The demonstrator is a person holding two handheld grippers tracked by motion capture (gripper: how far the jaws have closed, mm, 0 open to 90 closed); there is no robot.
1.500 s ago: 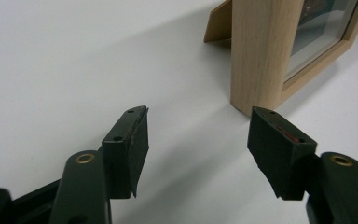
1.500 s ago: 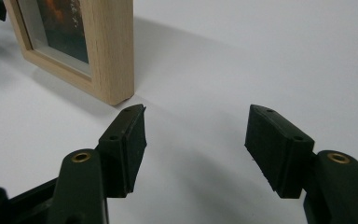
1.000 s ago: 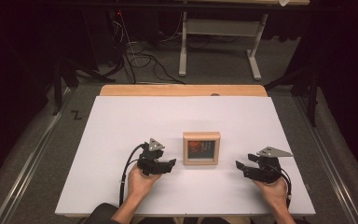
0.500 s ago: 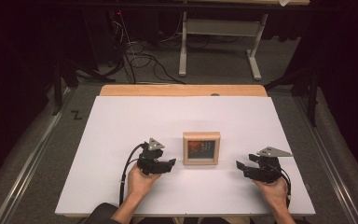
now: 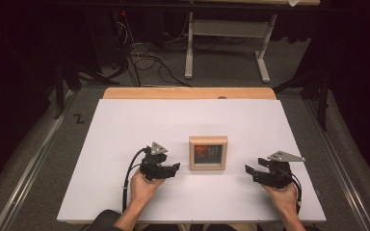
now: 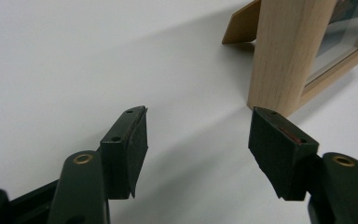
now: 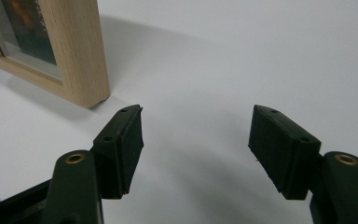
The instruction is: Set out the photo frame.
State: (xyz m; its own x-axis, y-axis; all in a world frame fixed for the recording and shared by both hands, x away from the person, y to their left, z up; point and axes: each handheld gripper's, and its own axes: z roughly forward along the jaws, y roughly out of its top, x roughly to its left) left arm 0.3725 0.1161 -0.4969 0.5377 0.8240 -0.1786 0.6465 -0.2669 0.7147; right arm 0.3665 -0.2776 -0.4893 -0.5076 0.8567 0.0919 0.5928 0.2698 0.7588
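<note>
A small light-wood picture frame (image 5: 208, 152) stands upright near the middle of the white table top (image 5: 125, 125), its dark reddish picture facing the person. My left gripper (image 5: 173, 168) rests on the table just left of the frame, open and empty. In the left gripper view the frame's wooden side (image 6: 286, 51) rises just beyond the right jaw, with its back stand (image 6: 243, 25) behind. My right gripper (image 5: 248, 170) lies to the frame's right, open, nothing between its fingers. The frame's corner (image 7: 77, 51) shows at upper left in the right gripper view.
A wooden strip (image 5: 188, 93) runs along the table's far edge. Beyond it stand a metal table leg frame (image 5: 226, 45) and loose cables (image 5: 144, 60) on the grey floor. White surface spreads to the left, the right and behind the frame.
</note>
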